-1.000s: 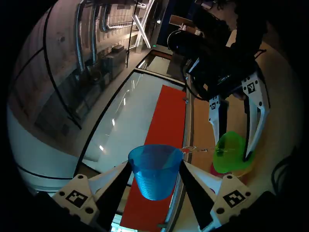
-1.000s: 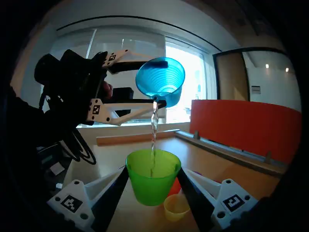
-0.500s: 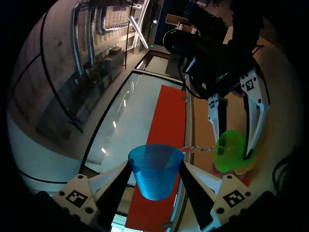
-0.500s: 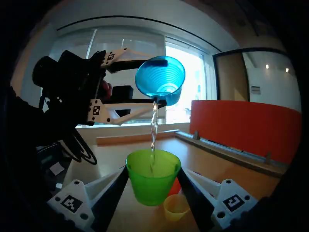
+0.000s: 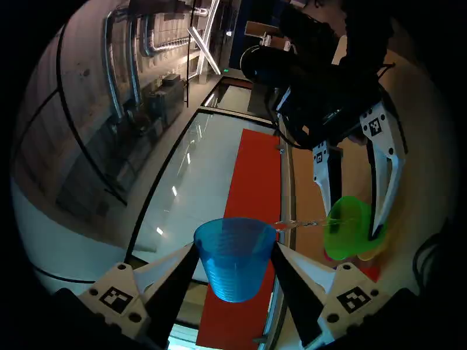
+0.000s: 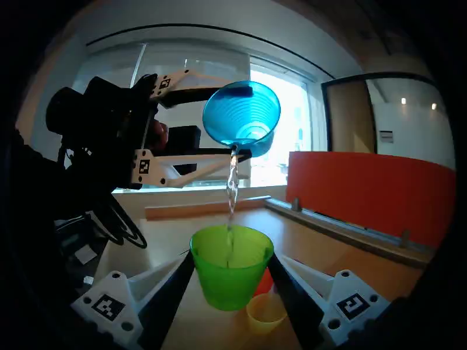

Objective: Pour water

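Note:
My left gripper (image 5: 234, 262) is shut on a blue cup (image 5: 235, 256), tipped on its side. In the right gripper view the same blue cup (image 6: 241, 119) hangs above with its mouth toward me, held by the left gripper (image 6: 233, 122). A thin stream of water (image 6: 231, 189) falls from its rim into a green cup (image 6: 230, 265). My right gripper (image 6: 230, 274) is shut on that green cup, upright over the table. The left gripper view has the green cup (image 5: 347, 227) between the right gripper's white fingers (image 5: 382, 181).
A small yellow cup (image 6: 265, 312) and a red one stand on the wooden table (image 6: 327, 251) just under the green cup. An orange partition (image 6: 373, 186) runs along the table's right side. Black cables (image 6: 119, 224) lie at the left.
The blue cup has tilted slightly more and the stream keeps running. The water in the green cup stands a little higher. Both grippers hold their places.

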Available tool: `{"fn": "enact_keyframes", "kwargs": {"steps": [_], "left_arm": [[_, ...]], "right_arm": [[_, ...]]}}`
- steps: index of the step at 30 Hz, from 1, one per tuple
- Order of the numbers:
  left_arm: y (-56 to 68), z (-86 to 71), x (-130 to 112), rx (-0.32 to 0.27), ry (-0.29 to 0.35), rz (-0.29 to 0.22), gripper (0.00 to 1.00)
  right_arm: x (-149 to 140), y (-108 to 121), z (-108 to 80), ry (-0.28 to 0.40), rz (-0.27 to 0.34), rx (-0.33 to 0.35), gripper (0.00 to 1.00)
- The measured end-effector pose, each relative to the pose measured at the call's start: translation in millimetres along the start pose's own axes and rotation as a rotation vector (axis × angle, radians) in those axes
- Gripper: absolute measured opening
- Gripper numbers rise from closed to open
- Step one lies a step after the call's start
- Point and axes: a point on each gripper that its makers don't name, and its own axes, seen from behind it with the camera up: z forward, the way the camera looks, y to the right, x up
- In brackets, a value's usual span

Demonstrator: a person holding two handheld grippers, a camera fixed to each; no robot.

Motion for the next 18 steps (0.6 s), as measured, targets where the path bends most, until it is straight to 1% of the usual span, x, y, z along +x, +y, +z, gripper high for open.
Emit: {"fn": "enact_keyframes", "kwargs": {"steps": [12,18], "left_arm": [[-0.4,-1.5,2.0,0.007,-0.001,0.041,0.85],[0.1,-1.5,1.7,0.009,-0.001,0.051,0.85]], "right_arm": [[-1.4,0.1,-0.2,-0.005,-0.006,-0.002,0.90],[-1.1,-0.4,-0.5,-0.008,-0.009,-0.004,0.90]]}}
